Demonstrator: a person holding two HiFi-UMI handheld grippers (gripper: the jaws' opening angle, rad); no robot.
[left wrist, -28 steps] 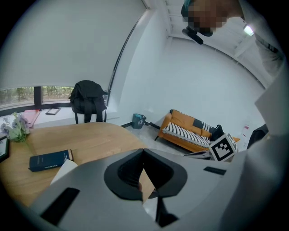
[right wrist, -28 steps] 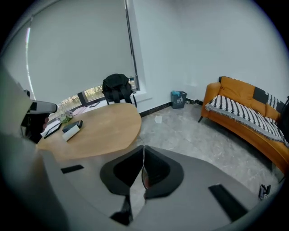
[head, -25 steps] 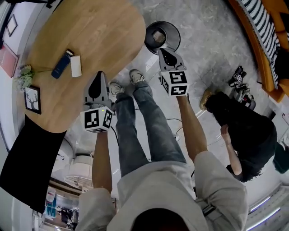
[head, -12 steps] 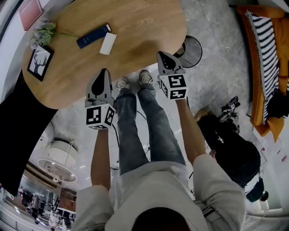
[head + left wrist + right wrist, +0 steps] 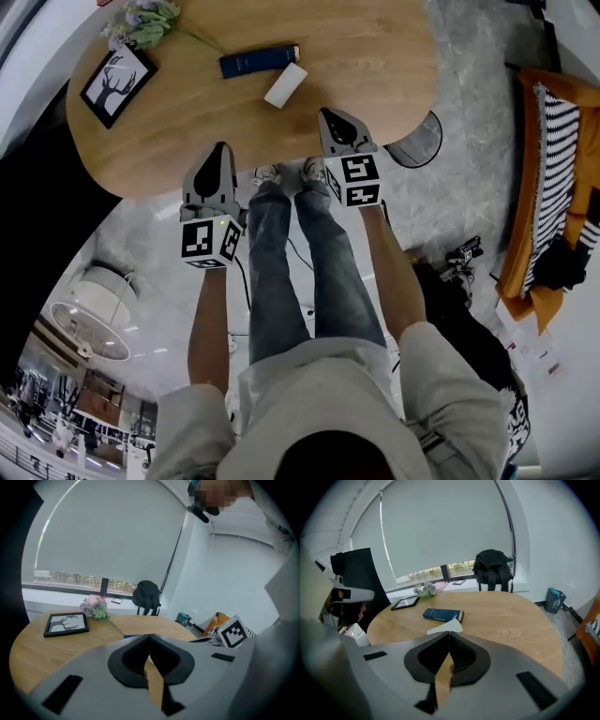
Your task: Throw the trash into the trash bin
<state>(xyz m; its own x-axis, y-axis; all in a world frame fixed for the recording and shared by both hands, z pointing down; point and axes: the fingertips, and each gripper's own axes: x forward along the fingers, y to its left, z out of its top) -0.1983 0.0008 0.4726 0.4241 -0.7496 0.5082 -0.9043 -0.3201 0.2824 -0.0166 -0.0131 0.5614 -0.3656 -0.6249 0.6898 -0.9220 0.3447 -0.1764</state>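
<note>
A white crumpled paper (image 5: 286, 84) lies on the round wooden table (image 5: 375, 56), next to a dark blue box (image 5: 260, 61). In the right gripper view the paper (image 5: 446, 626) sits just beyond the jaw tips, with the blue box (image 5: 442, 615) behind it. My right gripper (image 5: 331, 114) is over the table's near edge, shut and empty. My left gripper (image 5: 221, 150) hangs at the same edge further left, also shut with nothing in it (image 5: 149, 637). The black round trash bin (image 5: 424, 145) stands on the floor to the right, half hidden under the table edge.
A framed deer picture (image 5: 117, 82) and a small bunch of flowers (image 5: 141, 21) sit at the table's left end. A black backpack (image 5: 492, 569) rests on a chair beyond the table. An orange sofa with a striped cushion (image 5: 553, 178) is at the right; a person in black (image 5: 473, 328) crouches nearby.
The view has swung, so the table now fills the top and the bin has slid right, half under its edge. Both grippers now reach over the table edge, still shut.
</note>
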